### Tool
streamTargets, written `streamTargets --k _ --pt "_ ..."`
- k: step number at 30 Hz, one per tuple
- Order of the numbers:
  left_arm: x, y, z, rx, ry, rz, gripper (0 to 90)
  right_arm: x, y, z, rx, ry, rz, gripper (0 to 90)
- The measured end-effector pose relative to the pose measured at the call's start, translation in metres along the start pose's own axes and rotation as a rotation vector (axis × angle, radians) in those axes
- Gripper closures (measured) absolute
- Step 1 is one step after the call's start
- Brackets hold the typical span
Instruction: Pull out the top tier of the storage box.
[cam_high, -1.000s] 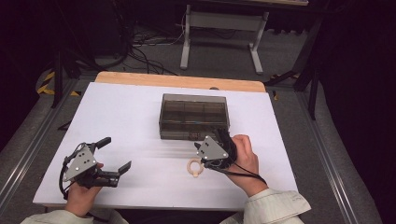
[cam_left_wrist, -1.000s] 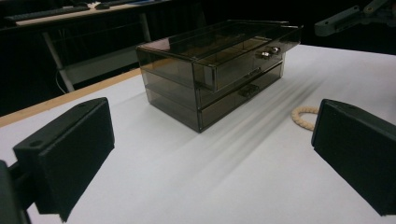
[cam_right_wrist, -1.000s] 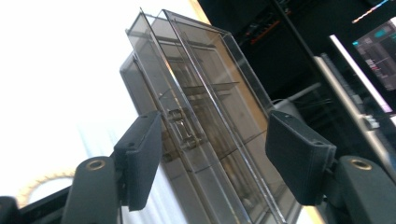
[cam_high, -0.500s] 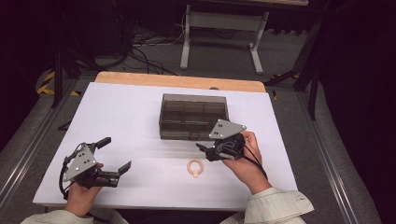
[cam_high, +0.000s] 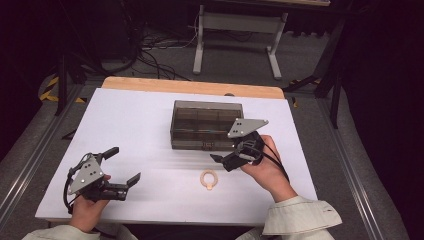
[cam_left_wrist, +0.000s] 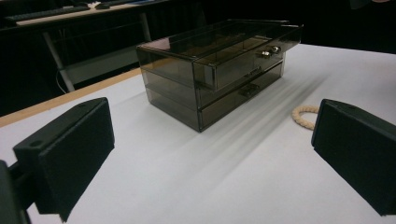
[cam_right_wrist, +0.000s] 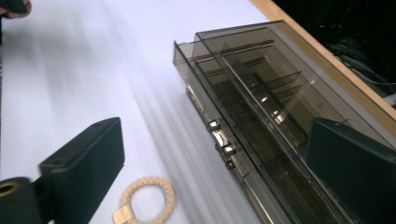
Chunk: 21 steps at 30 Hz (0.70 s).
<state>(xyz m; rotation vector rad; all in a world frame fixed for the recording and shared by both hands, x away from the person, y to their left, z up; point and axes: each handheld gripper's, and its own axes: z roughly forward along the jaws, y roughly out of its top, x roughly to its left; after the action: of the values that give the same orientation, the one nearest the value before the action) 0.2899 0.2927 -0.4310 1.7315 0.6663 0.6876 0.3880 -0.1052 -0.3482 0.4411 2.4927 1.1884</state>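
A smoked clear drawer box (cam_high: 206, 125) stands mid-table, its top drawer pulled out a little (cam_left_wrist: 247, 56). In front of it a cream beaded bracelet (cam_high: 201, 178) lies flat on the white tabletop. My right gripper (cam_high: 222, 159) hovers above and to the right of the bracelet, by the box's front right corner. Its jaws have just been opening and stand open with nothing between them. In the right gripper view the box (cam_right_wrist: 261, 107) and the bracelet (cam_right_wrist: 147, 181) lie below my right gripper (cam_right_wrist: 210, 172). My left gripper (cam_high: 124, 164) rests open at the front left, facing the box (cam_left_wrist: 219, 70) and the bracelet (cam_left_wrist: 303, 112).
The white tabletop (cam_high: 150, 125) has a wooden strip (cam_high: 190, 87) along its far edge. Behind it stand a metal frame (cam_high: 235, 30) and floor cables (cam_high: 160, 55). Small metal knobs (cam_right_wrist: 222, 140) line the box's drawer fronts.
My right gripper has lifted off the bracelet and moved right toward the box, with its jaws opening. The bracelet stays on the table. The left gripper has not moved.
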Motion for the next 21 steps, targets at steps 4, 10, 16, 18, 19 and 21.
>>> streamTargets --k 4,10,16,18,19,21 --pt "0.000 0.000 0.000 0.000 0.002 0.008 0.3 -0.007 0.001 0.003 0.040 0.093 0.011 3.6" --pt "0.000 0.000 0.000 0.000 0.001 0.009 0.3 -0.004 0.008 0.007 0.121 0.113 -0.072 15.3" --pt "0.000 0.000 0.000 -0.001 0.000 0.002 0.3 -0.008 0.014 0.014 0.177 0.124 -0.130 19.1" --pt "0.000 0.000 0.000 -0.001 -0.001 0.001 0.3 -0.011 0.016 0.015 0.184 0.127 -0.141 19.2" --pt "0.000 0.000 0.000 0.001 -0.002 0.003 0.3 -0.012 0.017 0.016 0.188 0.129 -0.152 19.2" --pt "0.000 0.000 0.000 0.000 -0.002 0.004 0.3 -0.013 0.018 0.017 0.196 0.125 -0.177 20.3"
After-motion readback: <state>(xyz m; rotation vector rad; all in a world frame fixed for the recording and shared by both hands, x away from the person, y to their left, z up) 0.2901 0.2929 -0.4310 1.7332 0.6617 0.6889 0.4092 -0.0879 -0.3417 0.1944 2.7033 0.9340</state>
